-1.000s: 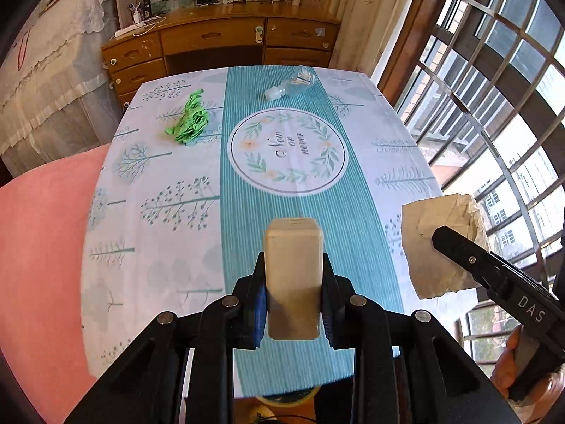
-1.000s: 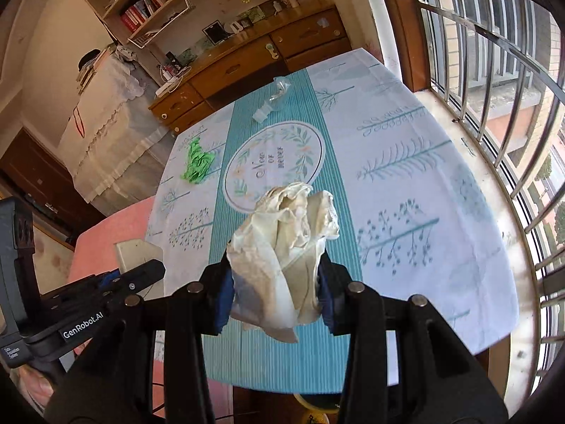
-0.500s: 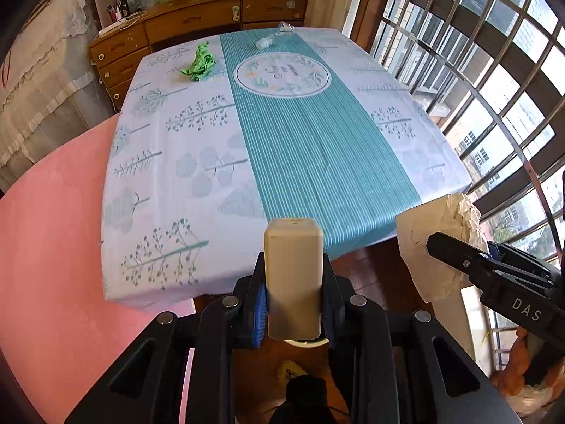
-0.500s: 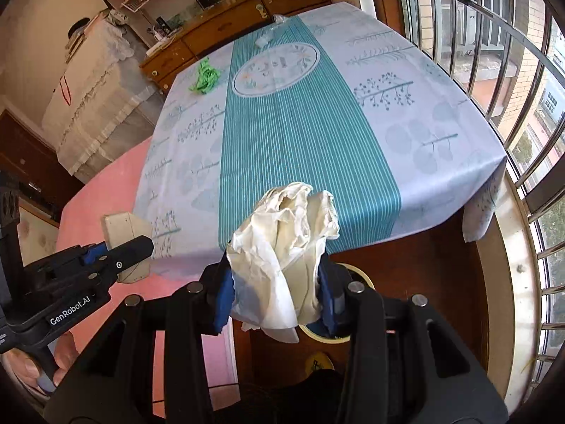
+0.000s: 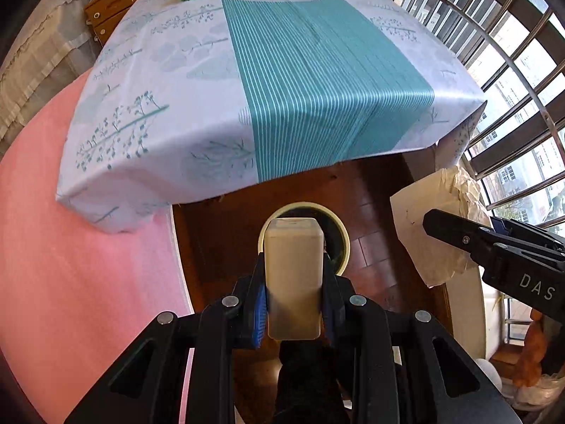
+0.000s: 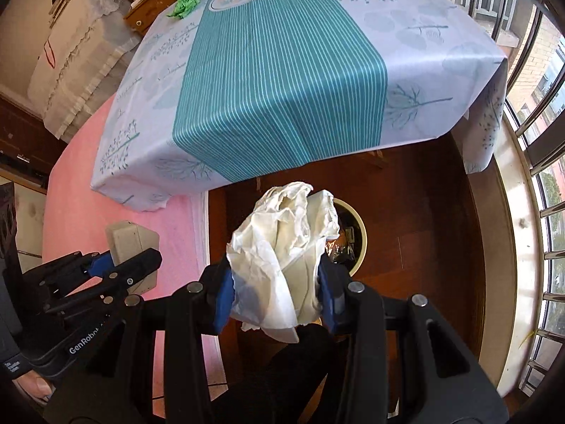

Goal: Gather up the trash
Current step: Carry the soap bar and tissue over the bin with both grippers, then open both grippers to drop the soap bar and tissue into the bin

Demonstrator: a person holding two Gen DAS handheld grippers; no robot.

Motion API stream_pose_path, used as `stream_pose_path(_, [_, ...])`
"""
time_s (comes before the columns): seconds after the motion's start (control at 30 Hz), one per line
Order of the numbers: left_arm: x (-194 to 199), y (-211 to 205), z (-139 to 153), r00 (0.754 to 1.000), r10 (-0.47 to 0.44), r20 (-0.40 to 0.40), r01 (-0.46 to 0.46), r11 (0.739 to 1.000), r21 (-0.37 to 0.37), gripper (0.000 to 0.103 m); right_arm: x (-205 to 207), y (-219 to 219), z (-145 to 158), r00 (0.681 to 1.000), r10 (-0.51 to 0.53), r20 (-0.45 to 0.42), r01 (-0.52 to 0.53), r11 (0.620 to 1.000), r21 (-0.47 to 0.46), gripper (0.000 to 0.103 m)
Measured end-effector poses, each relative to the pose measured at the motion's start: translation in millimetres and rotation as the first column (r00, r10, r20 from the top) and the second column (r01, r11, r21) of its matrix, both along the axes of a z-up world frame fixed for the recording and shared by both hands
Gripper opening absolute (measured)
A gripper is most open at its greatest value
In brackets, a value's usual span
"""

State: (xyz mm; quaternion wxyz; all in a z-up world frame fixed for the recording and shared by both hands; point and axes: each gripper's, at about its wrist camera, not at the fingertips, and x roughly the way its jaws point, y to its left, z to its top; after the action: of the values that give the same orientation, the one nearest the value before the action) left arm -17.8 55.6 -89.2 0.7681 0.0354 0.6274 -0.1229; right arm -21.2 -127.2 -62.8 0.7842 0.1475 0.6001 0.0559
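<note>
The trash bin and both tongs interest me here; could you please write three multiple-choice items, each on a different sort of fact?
1. Where is the trash bin?
A. On the table
B. On the wooden floor beside the table's near edge
C. On the pink mat

2. What colour is the crumpled scrap left on the tablecloth?
A. Green
B. Red
C. Yellow

3. What are the right tongs doing?
A. Open, empty
B. Shut on crumpled paper
C. Shut on a bottle

Key: 1 B, the bin stands on brown boards; 2 A, it is bright green; 3 B, paper fills the pads.
</note>
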Motion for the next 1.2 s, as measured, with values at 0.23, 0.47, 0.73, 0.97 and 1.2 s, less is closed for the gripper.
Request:
stream_pose_path(0.23, [-21, -19, -85, 0.996, 0.065, -0.064, -0.065, 0.998, 0.015, 0.025, -12, -11, -88, 0.997, 0.052, -0.05, -0.052, 0.999, -0.007, 0.037])
stream_pose_path(0.47, [-22, -32, -174, 0.993, 0.085, -0.087, -0.083, 0.996, 0.018, 0.025, -11, -21, -179, 0.995, 0.05, -0.087, -0.052, 0.999, -0.014, 0.037])
stream_pose_path(0.73, [-3, -31, -281, 0.986, 0.101, -0.136, -0.099, 0.995, 0.025, 0.025, -1, -26, -275, 0.995, 0.019, -0.094, -0.021, 1.0, -0.018, 0.039])
stream_pose_path(0.97, [13, -32, -357, 0.987, 0.088, -0.134, -0.082, 0.995, 0.05, 0.025, 12, -29, -347, 0.995, 0.007, -0.103, -0.009, 1.0, -0.024, 0.043])
stream_pose_path(1.2, [29, -27, -403, 0.991, 0.081, -0.111, -0.074, 0.995, 0.062, 0.052, 21, -29, -397, 0.995, 0.032, -0.09, -0.036, 0.999, -0.038, 0.055])
